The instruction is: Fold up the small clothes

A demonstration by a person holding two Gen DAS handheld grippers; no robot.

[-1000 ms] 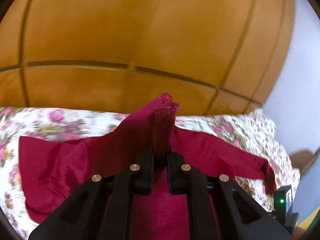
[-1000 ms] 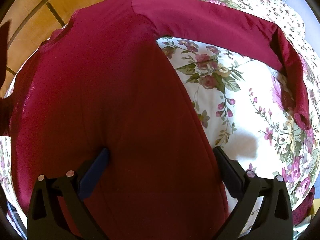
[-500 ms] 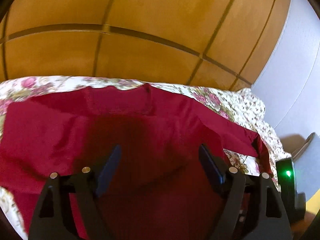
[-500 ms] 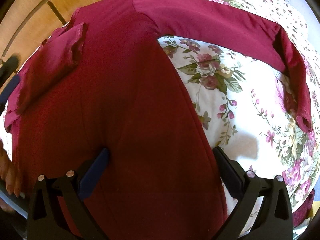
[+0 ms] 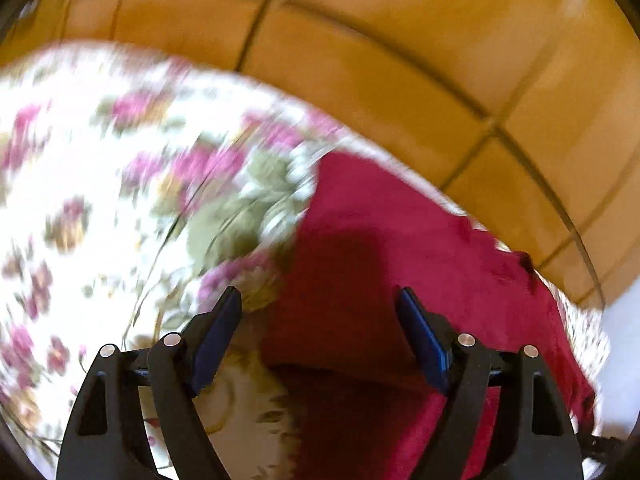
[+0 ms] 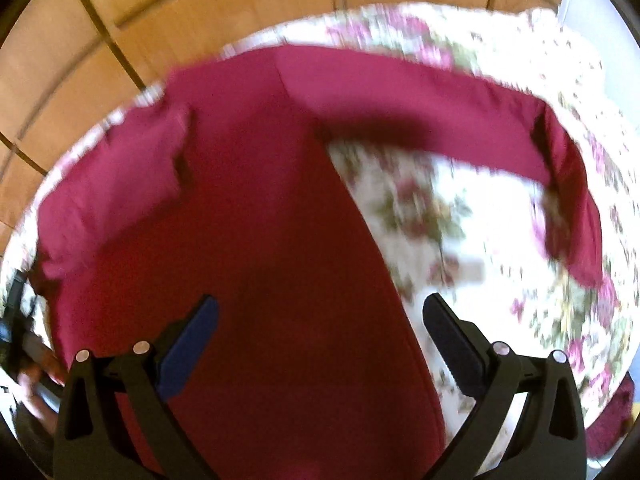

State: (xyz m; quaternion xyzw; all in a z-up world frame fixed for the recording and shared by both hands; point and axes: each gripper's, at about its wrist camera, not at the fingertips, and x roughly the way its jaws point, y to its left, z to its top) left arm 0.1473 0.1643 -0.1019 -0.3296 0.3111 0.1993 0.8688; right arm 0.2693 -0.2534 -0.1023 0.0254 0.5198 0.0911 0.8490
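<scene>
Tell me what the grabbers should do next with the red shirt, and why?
Probably the right gripper, open and empty, should reach for the long sleeve still stretched across the floral sheet and fold it over the red shirt, since the other sleeve already lies folded in.

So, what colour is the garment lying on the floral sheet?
Dark red, plain, no pattern. The garment shows best in the right wrist view.

Both the left gripper [image 5: 319, 308] and the right gripper [image 6: 320, 316] are matte black plastic frames with triangular cut-outs, 4 round silver screws apiece, and fingers [image 5: 218, 336] faced with dark blue pads.
</scene>
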